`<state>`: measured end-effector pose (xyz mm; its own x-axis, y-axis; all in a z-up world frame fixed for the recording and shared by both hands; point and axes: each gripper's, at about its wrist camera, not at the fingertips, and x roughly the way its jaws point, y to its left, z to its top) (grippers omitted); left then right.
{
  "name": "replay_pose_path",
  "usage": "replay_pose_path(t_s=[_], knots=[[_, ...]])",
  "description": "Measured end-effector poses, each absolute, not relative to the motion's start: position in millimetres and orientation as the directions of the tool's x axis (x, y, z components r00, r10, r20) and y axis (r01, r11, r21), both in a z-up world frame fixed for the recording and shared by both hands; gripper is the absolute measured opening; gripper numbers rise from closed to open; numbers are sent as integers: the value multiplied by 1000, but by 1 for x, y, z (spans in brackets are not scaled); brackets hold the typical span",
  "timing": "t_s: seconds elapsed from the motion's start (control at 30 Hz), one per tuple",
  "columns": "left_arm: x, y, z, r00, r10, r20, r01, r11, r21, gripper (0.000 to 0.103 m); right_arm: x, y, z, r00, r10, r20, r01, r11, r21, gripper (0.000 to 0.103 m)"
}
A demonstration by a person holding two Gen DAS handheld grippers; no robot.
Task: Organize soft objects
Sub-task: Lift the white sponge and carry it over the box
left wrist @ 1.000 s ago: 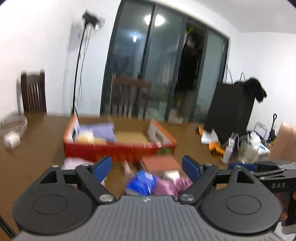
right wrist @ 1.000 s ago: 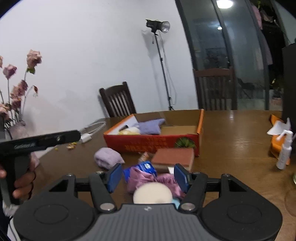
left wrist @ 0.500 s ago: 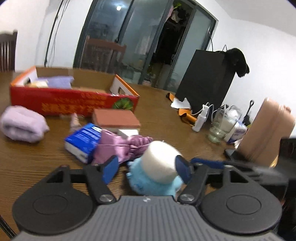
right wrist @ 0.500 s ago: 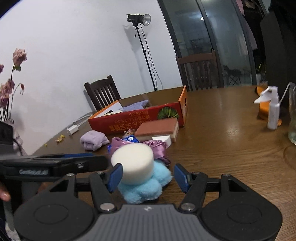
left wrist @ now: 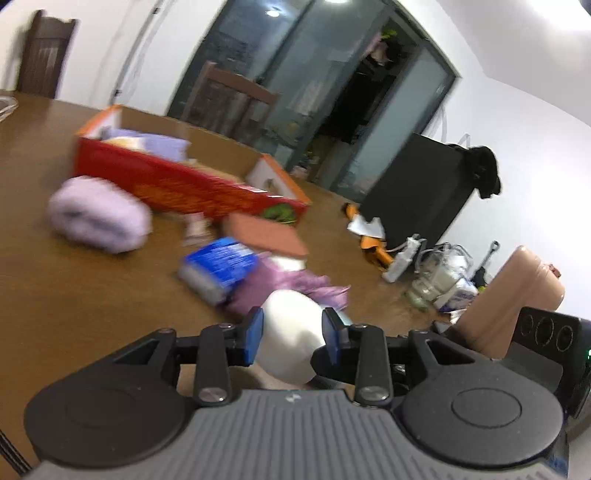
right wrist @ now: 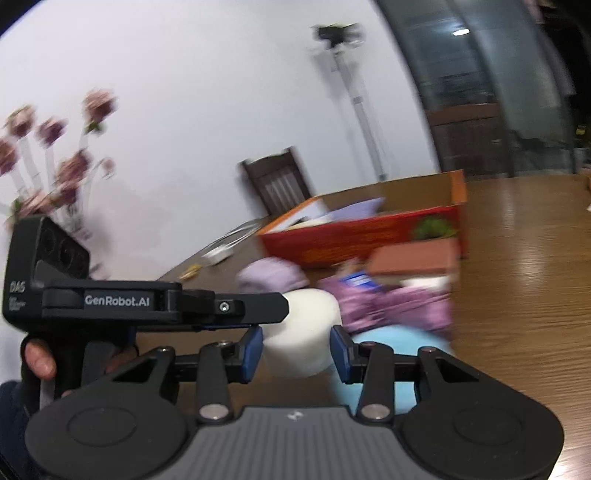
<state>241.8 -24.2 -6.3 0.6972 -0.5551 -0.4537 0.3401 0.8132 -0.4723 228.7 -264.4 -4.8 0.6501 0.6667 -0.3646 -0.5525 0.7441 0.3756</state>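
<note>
Both grippers bracket the white foam cylinder (left wrist: 291, 334). The left gripper (left wrist: 291, 338) has its fingers narrowed against its sides; the right gripper (right wrist: 297, 349) has its fingers spread slightly wider. Only the right view shows the blue plush (right wrist: 391, 341) under the cylinder, resting on the surface (right wrist: 517, 295).

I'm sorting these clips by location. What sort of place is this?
Most likely a home dining room. A wooden dining table with dark wooden chairs stands before large glass sliding doors, and a vase of flowers sits nearby. The studio light on a stand suggests it is set up for recording.
</note>
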Motion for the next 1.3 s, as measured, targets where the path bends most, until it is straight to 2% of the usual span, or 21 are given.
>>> replay_pose_path(t_s=[0.17,0.27,0.43,0.53,0.63,0.67,0.73,0.8,1.1,1.3], knots=[[227,19,-32,714,-497,-494,211,825,-524,45,231,-216,-23,552,713,-431,-584,700,411,43],[221,34,-37,727,-486,-485,200,825,-528,52,231,-205,-27,543,703,-459,-575,709,407,43],[230,42,-41,704,-512,-492,208,811,-547,53,234,-208,-22,572,678,-461,-529,735,425,43],[232,38,-42,679,-528,-511,229,813,-536,51,238,-210,-20,585,658,-474,-498,753,431,42],[233,37,-47,645,-554,-527,250,804,-540,44,240,-210,-22,593,642,-486,-469,766,440,40],[233,37,-50,640,-565,-521,256,796,-549,39,241,-209,-23,588,644,-489,-462,764,450,36],[234,39,-54,628,-592,-505,258,771,-582,37,244,-207,-27,581,645,-496,-453,763,462,31],[237,39,-54,627,-594,-505,253,768,-589,37,249,-204,-30,559,656,-507,-452,754,477,27],[254,33,-38,622,-591,-514,294,784,-546,37,262,-202,-25,574,648,-501,-440,760,479,25],[274,20,-11,648,-618,-445,344,759,-552,37,273,-217,1,629,638,-444,-454,765,456,24]])
